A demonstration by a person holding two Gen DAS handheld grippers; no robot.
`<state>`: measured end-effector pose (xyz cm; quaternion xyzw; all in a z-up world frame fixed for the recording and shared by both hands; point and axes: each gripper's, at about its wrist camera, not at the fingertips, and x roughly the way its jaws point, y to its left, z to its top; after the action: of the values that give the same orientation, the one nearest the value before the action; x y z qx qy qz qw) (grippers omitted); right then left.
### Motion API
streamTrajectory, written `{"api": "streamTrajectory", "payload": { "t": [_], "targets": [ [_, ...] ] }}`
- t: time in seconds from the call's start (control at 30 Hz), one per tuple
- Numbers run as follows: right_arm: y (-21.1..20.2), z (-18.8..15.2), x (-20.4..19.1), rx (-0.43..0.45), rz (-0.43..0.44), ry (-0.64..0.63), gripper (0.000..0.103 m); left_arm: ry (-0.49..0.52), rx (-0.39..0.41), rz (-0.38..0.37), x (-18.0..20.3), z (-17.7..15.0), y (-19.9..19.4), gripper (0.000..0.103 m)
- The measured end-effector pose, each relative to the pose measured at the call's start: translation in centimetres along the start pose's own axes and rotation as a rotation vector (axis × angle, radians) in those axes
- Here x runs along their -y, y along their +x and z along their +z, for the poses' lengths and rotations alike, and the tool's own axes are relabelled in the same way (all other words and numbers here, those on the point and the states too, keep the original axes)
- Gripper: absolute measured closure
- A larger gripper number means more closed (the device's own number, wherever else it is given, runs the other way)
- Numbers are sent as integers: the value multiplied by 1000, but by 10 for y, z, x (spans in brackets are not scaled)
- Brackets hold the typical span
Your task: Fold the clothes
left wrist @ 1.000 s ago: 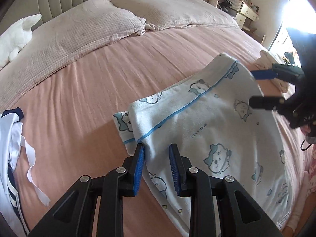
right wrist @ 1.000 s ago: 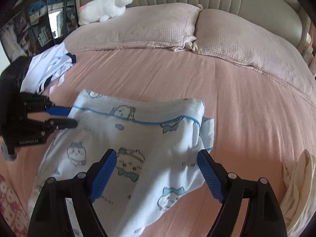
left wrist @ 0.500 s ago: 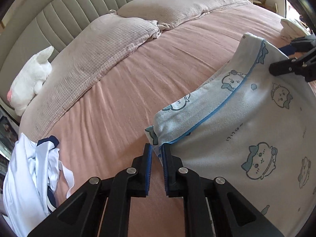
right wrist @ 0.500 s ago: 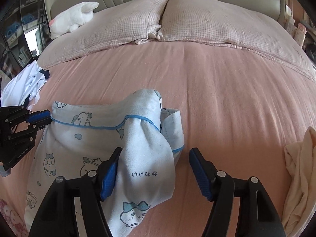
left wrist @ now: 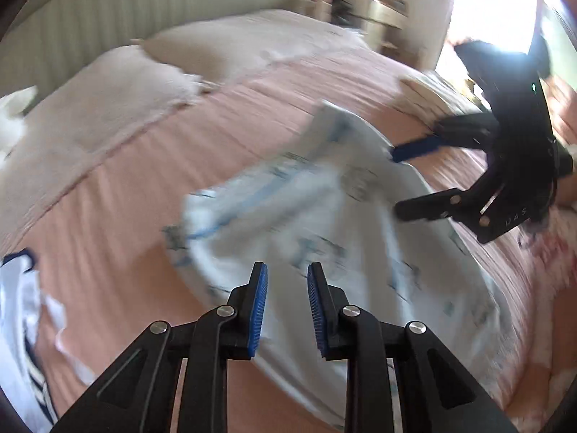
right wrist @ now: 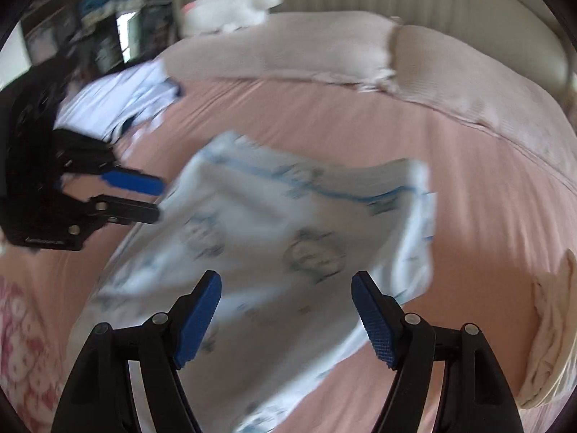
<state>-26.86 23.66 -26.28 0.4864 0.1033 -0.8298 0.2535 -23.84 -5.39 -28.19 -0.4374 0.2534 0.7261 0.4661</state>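
Pillows [right wrist: 324, 50]: two
Printed garment [right wrist: 274, 238]: one
Plush toy [right wrist: 230, 11]: one
Hand-held grippers [left wrist: 285, 299]: two

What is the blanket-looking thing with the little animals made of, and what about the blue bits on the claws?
The printed cloth looks like soft, matte cotton-type fabric: it drapes and rumples on the pink bedsheet, though blur hides the weave. The blue pads on the right claw look like ridged rubber or plastic, judging by their dotted texture.
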Motion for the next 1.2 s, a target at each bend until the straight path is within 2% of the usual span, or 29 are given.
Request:
{"api": "streamTrajectory", "payload": {
  "t": [0.03,0.07,0.1,0.17,0.23,0.27,0.3,0.4,0.5,0.53,0.57,0.63,0.67,0.73,0.77,0.8,0.83,0.9,0.97,1.03,1.07,1.1,1.17,1.2],
  "targets": [
    [3,-9,-19,-34,19,-52,29,84,-79,-6,14,-11,9,81],
    [7,-19,-28,-73,21,-82,29,165,-113,27,24,-21,12,80],
    [11,-30,-37,-111,23,-111,29,208,-113,64,27,-28,7,80],
    [13,-49,-37,-181,-37,-157,29,171,-184,142,16,-39,-1,80],
    [3,-59,-26,-235,-95,-146,28,117,-269,224,1,-48,-8,80],
    [-1,-62,-18,-282,-92,-113,28,90,-312,265,-6,-53,-11,80],
    [-7,-58,-12,-259,-76,-87,28,57,-296,277,-11,-52,-16,80],
    [-26,-47,6,-178,-29,-9,28,-58,-176,269,-26,-31,-18,80],
    [-24,-17,22,-69,-161,37,28,-182,-53,254,-43,-3,-11,64],
    [-19,-10,28,-52,-155,66,28,-223,-12,249,-48,7,-8,56],
    [-14,-3,34,-37,-146,95,28,-263,29,244,-54,17,-6,53],
    [-2,9,44,-17,-111,153,28,-258,77,210,-56,31,4,53],
    [5,14,48,-12,-84,182,28,-233,82,200,-55,38,14,53],
    [12,18,61,-26,-78,223,28,-158,13,260,-51,42,37,52],
    [16,20,67,-33,-75,243,28,-124,-36,304,-50,41,48,44],
    [20,22,73,-40,-73,264,28,-146,-60,334,-56,38,49,41],
    [23,24,79,-47,-70,284,28,-191,-73,358,-65,35,45,31],
    [8,26,91,11,-104,296,28,-315,-77,375,-84,24,29,29],
    [-1,29,102,62,-145,304,28,-380,-12,366,-89,23,10,32],
    [5,34,109,75,-185,293,28,-347,122,299,-76,37,-3,32],
    [12,36,111,64,-199,279,28,-310,148,276,-69,46,-1,32],
    [19,38,113,54,-213,265,28,-275,104,312,-65,53,12,32],
    [32,42,117,33,-241,238,27,-207,-34,427,-61,65,45,31],
    [39,44,119,23,-255,224,26,-226,-53,443,-67,66,49,27]
  ]
}}
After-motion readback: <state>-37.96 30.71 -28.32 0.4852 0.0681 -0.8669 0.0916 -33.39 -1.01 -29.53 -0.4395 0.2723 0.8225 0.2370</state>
